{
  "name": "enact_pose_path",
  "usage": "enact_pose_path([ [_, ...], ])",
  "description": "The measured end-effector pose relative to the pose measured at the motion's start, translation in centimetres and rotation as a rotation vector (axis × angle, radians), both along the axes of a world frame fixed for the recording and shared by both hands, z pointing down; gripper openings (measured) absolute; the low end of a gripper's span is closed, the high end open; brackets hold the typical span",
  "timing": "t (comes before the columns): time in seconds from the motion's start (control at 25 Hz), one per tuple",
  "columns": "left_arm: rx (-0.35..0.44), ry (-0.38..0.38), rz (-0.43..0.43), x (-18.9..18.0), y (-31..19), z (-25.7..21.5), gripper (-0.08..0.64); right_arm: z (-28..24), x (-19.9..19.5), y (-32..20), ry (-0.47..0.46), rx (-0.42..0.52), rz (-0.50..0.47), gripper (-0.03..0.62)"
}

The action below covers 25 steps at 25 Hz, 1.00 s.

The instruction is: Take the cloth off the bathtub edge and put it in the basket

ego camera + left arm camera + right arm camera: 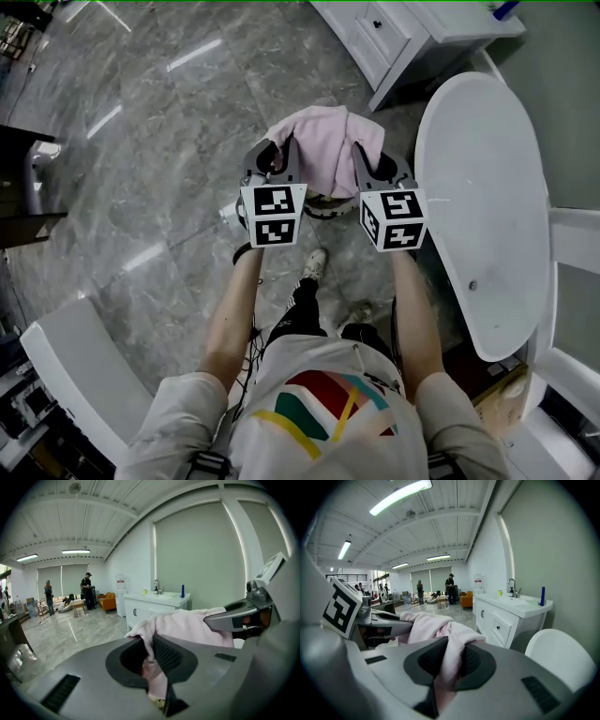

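In the head view a pale pink cloth (323, 150) hangs in the air between my two grippers, over the grey marble floor and left of the white bathtub (487, 187). My left gripper (274, 159) is shut on the cloth's left part, and my right gripper (371, 161) is shut on its right part. The left gripper view has the cloth (187, 625) pinched in my left gripper (152, 665), with the right gripper (243, 613) beyond. The right gripper view has the cloth (436, 625) clamped in my right gripper (447, 665). A round rim (323, 204) peeks out under the cloth; what it is I cannot tell.
A white vanity cabinet (394, 33) with a sink stands ahead by the wall, also in the gripper views (154, 606) (511, 616). A white slab (75, 375) lies at lower left, dark furniture (23, 187) at far left. People stand far off in the hall (86, 590).
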<state>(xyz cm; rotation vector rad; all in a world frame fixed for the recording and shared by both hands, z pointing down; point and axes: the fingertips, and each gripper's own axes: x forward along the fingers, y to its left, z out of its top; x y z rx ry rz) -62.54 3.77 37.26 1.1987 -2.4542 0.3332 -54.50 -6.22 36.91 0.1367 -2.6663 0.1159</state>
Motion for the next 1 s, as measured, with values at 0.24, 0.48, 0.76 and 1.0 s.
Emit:
enact_pose_path([
  [0.24, -0.066, 0.066, 0.016, 0.8, 0.4, 5.5, 0.054, 5.2, 0.8, 0.4, 0.096, -0.077, 0.016, 0.051],
  [0.48, -0.125, 0.098, 0.055, 1.7, 0.8, 9.1, 0.054, 9.0, 1.6, 0.5, 0.18, -0.122, 0.034, 0.051],
  [0.76, -0.224, 0.129, 0.029, 1.5, 0.8, 11.5, 0.056, 11.4, 2.1, -0.2, 0.276, -0.107, 0.086, 0.116],
  [1.0, -0.266, 0.136, 0.015, 1.4, 0.8, 12.4, 0.151, 11.7, 2.1, -0.7, 0.289, -0.048, 0.121, 0.247],
])
